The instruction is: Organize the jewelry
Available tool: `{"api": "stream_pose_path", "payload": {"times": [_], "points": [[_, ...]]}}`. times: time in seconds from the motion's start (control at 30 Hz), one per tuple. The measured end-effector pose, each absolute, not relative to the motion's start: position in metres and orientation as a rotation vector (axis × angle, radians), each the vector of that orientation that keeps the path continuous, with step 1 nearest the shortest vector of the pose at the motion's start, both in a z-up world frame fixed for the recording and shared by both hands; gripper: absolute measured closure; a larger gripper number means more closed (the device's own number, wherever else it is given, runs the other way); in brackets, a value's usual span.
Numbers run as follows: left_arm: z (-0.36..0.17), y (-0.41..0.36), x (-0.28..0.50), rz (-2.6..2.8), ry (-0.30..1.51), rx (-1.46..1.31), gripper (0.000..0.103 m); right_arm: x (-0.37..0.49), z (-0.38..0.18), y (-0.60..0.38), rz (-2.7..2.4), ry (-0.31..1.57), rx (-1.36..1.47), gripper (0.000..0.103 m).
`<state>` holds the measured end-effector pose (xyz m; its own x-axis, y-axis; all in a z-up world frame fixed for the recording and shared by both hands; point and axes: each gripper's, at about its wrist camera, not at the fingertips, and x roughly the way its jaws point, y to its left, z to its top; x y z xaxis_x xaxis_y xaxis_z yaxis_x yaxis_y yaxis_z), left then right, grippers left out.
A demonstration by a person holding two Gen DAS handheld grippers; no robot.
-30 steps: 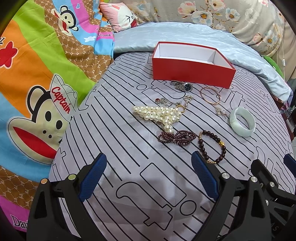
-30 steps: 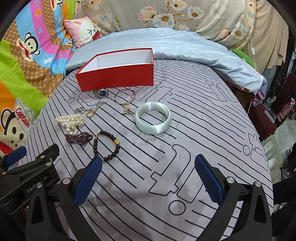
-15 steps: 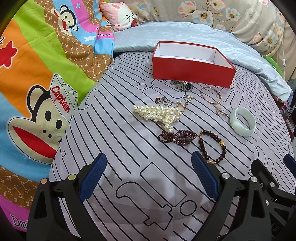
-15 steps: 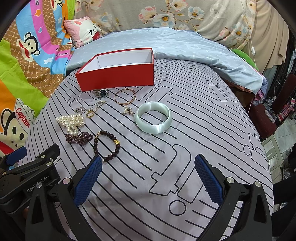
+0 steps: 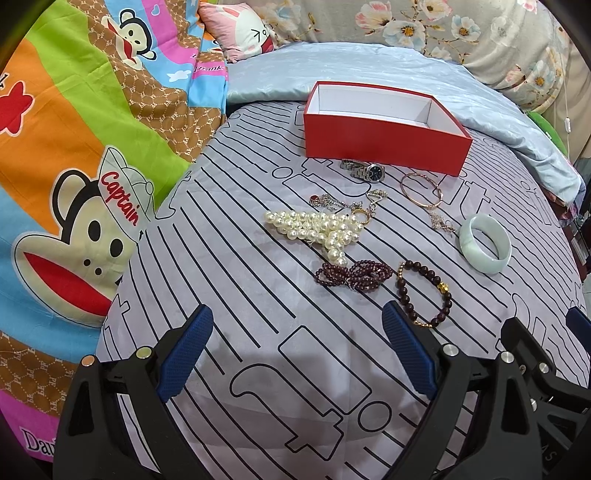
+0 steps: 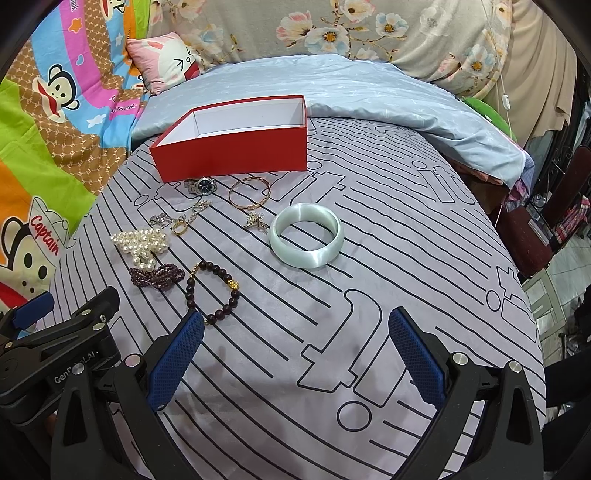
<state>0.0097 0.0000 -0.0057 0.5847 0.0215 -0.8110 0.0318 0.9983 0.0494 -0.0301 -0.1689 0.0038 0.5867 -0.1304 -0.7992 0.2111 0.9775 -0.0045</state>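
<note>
An empty red box with a white inside stands at the far side of the grey striped cover. In front of it lie a watch, a thin gold bangle, chains and a ring, a pearl strand, a dark red bead strand, a brown bead bracelet and a pale green bangle. My left gripper is open and empty, short of the beads. My right gripper is open and empty, short of the green bangle.
A colourful cartoon blanket lies to the left. A light blue quilt and a pink pillow lie behind the box. The bed's right edge drops off near furniture.
</note>
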Motion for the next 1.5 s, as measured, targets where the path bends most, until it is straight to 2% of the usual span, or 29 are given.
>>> {"api": "stream_pose_path", "payload": {"times": [0.57, 0.73, 0.83, 0.93, 1.17, 1.27, 1.5], "points": [[-0.021, 0.026, 0.045, 0.048, 0.97, 0.022, 0.012, 0.015, -0.012, -0.209, -0.236, 0.933, 0.136, 0.005], [-0.026, 0.03, 0.058, 0.062, 0.985, 0.006, 0.012, 0.035, -0.011, -0.219, -0.243, 0.922, 0.146, 0.009], [-0.027, 0.028, 0.067, 0.056, 0.988, -0.001, 0.012, 0.046, -0.014, -0.226, -0.247, 0.927, 0.16, 0.014], [-0.027, 0.021, 0.074, 0.039, 0.992, -0.003, 0.012, 0.055, -0.02, -0.229, -0.243, 0.945, 0.169, 0.023], [-0.033, 0.0, 0.092, -0.007, 1.015, -0.022, 0.012, 0.068, -0.039, -0.232, -0.236, 1.0, 0.167, 0.052], [-0.036, -0.004, 0.102, 0.0, 1.02, -0.041, 0.012, 0.07, -0.046, -0.235, -0.232, 1.018, 0.182, 0.061], [-0.051, -0.003, 0.126, 0.065, 1.085, -0.109, 0.012, 0.073, -0.05, -0.233, -0.217, 1.021, 0.182, 0.066]]}}
